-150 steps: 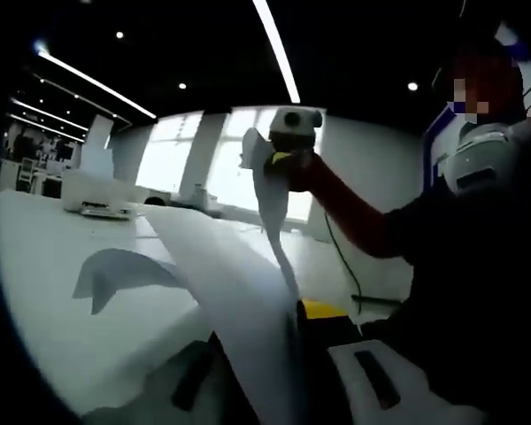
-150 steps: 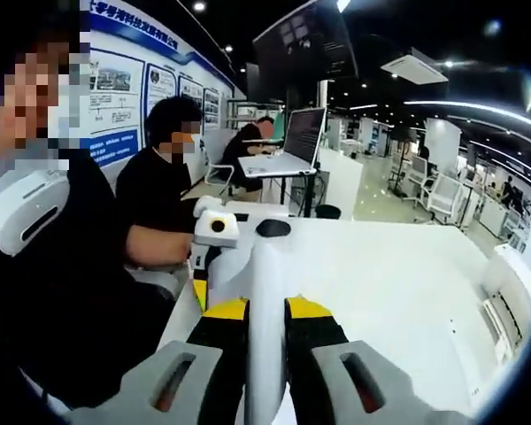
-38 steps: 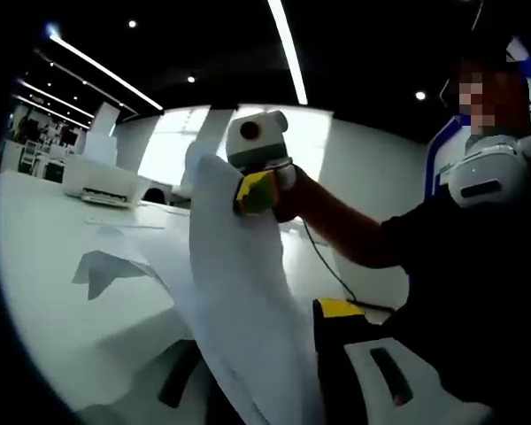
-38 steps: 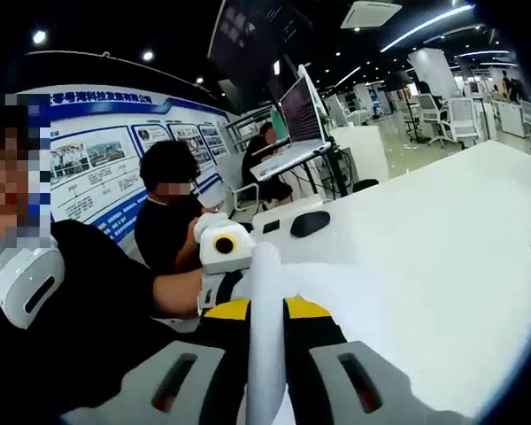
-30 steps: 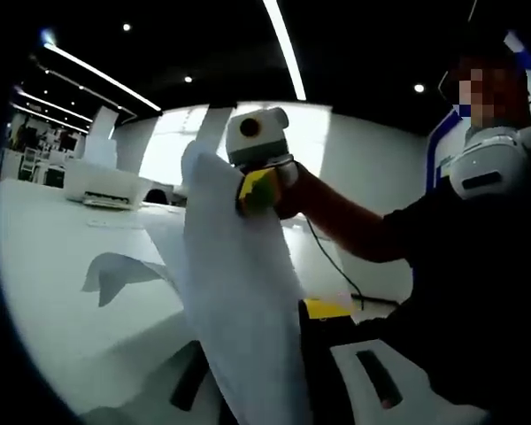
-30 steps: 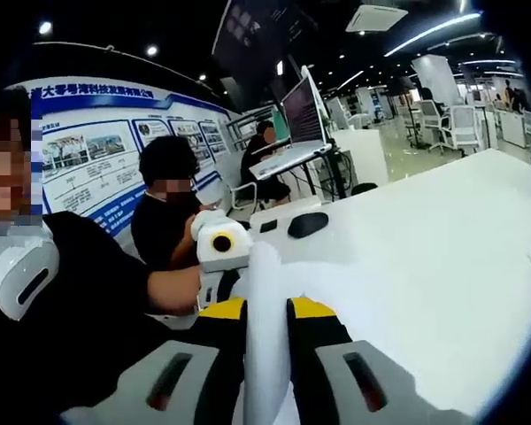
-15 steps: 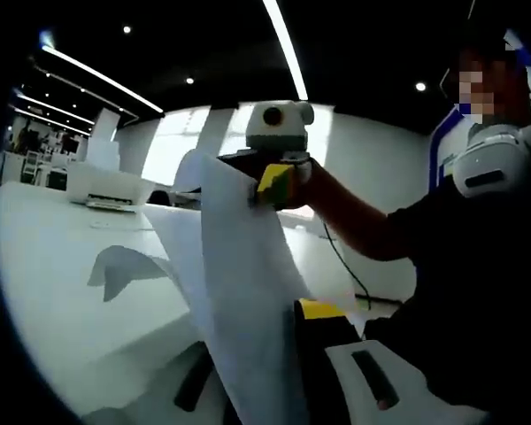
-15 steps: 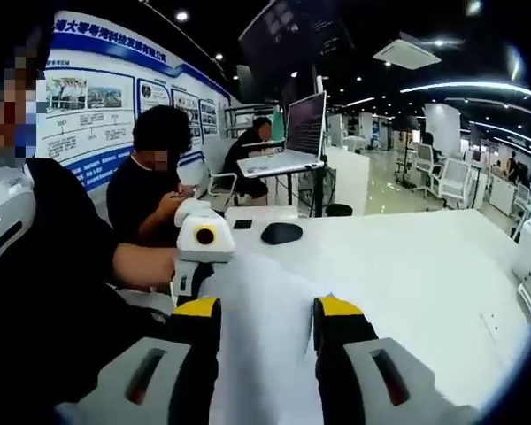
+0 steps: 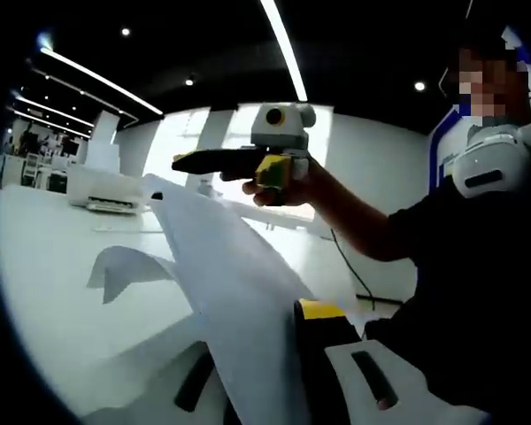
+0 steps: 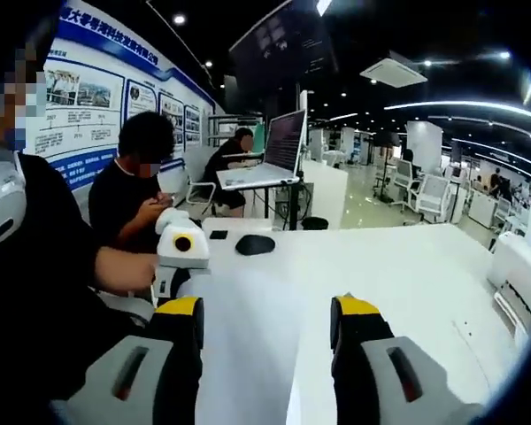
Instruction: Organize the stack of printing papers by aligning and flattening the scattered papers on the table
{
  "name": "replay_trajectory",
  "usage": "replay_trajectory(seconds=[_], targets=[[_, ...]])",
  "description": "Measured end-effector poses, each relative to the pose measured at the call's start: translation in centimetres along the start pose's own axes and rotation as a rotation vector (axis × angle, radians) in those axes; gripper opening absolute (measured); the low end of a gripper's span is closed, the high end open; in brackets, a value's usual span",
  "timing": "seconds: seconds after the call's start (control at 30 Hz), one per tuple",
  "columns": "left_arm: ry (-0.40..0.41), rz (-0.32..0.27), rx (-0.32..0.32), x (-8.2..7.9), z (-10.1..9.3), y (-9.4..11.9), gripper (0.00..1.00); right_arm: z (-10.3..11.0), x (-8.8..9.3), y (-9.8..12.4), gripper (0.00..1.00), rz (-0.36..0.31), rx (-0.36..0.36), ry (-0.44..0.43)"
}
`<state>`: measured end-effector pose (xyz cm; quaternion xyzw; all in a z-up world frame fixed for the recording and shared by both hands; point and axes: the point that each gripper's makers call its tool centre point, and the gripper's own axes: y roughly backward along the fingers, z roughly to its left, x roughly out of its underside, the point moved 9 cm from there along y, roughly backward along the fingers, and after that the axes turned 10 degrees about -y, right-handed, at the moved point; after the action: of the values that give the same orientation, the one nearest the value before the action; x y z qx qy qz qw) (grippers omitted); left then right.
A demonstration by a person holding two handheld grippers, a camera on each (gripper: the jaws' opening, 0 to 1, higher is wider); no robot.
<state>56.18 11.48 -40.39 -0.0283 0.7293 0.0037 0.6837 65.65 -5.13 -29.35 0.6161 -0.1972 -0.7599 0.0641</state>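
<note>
Paper sheet (image 9: 239,301): white, held up off the white table (image 9: 44,266), curving from the near end of the left gripper view toward the far left. Its near edge is pinched between the closed jaws of the left gripper (image 9: 274,372); its far tip stands free. In the right gripper view the same sheet (image 10: 248,345) lies broad between that gripper's jaws.

Right gripper (image 10: 267,354): jaws spread wide, apart from the sheet. Seen in the left gripper view (image 9: 217,164) held in a hand (image 9: 288,190) above the sheet's far end.

Second sheet (image 9: 124,270): curled, resting on the table, far left.

White printer (image 9: 106,190): far on the table.

Black mouse (image 10: 255,244) and open laptop (image 10: 264,155): far side.
</note>
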Motion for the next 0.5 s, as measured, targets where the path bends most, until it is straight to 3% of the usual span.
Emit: replay_trajectory(seconds=[0.5], targets=[[-0.012, -0.013, -0.015, -0.1, 0.0, -0.1, 0.12, -1.8, -0.1, 4.1, 0.52, -0.076, 0.054, -0.062]])
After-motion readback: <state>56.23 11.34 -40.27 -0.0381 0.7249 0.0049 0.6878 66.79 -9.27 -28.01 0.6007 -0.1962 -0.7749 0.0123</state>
